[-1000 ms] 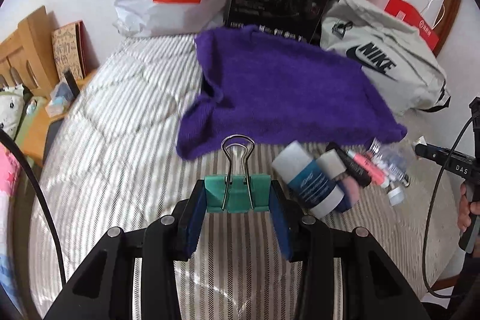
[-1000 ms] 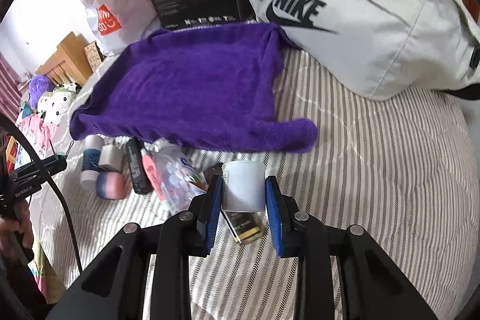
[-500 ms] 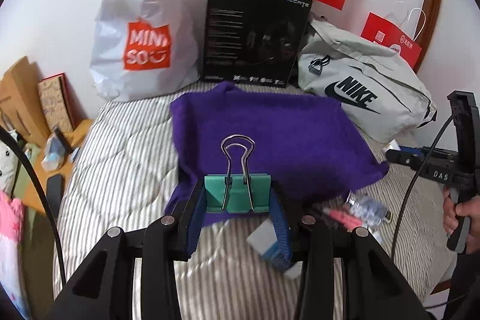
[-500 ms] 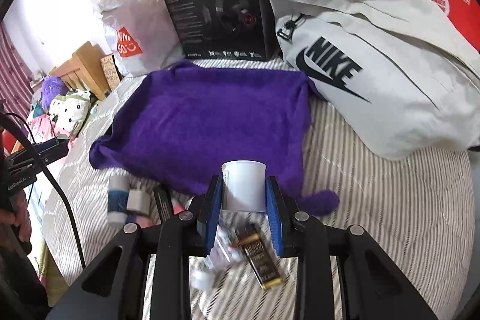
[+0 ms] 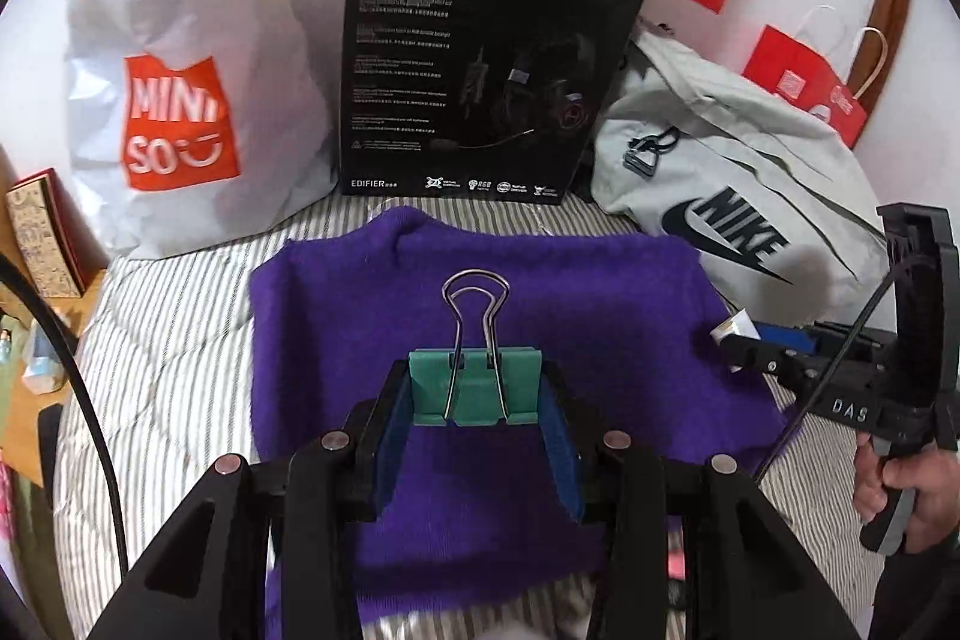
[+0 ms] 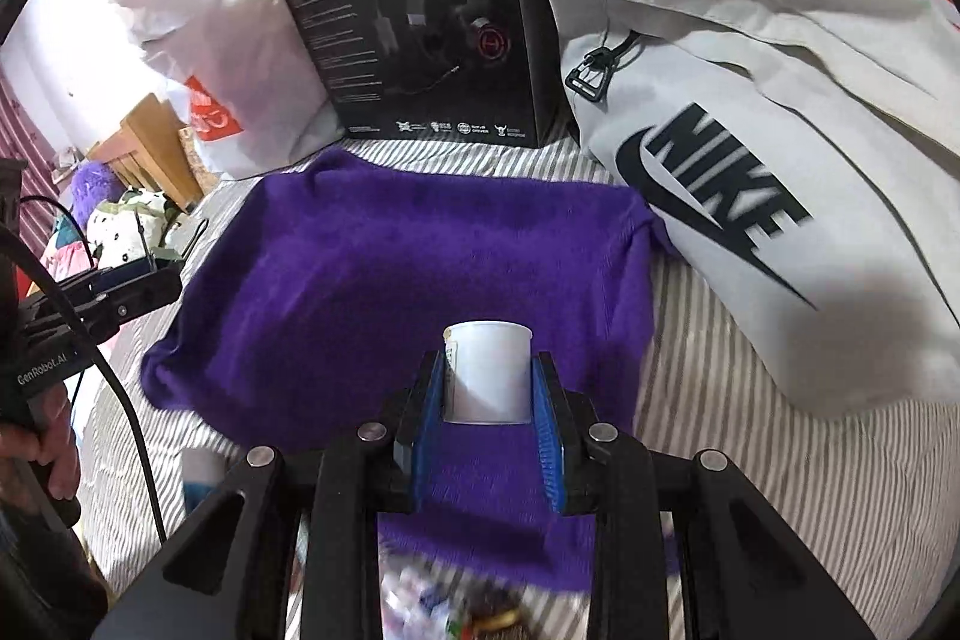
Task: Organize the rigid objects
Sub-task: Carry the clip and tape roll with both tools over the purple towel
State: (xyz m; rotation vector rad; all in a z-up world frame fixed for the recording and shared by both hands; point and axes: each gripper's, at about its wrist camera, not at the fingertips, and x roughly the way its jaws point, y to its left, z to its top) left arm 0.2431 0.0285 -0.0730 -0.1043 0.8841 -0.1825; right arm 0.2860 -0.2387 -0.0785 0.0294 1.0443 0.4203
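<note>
My left gripper (image 5: 477, 388) is shut on a green binder clip (image 5: 475, 388) with its wire handles standing up, held over the purple cloth (image 5: 600, 316) spread on the striped bed. My right gripper (image 6: 489, 382) is shut on a small white tube-like container (image 6: 489, 370), also above the purple cloth (image 6: 390, 268). The right gripper (image 5: 744, 340) shows at the right edge of the left wrist view with its white load. The left gripper's (image 6: 156, 280) tip shows at the left of the right wrist view. Blurred small items (image 6: 432, 604) lie on the bed below the right gripper.
Along the wall stand a white Miniso bag (image 5: 180, 88), a black headset box (image 5: 480, 64), a grey Nike bag (image 5: 720, 196) and red paper bags (image 5: 804, 82). A wooden bedside stand (image 5: 36, 316) is at the left. A person's hand (image 5: 900, 484) grips the right handle.
Both grippers have moved forward from the pile of small items to over the purple cloth, each keeping its hold. The bottles and tubes have dropped out of the left wrist view.
</note>
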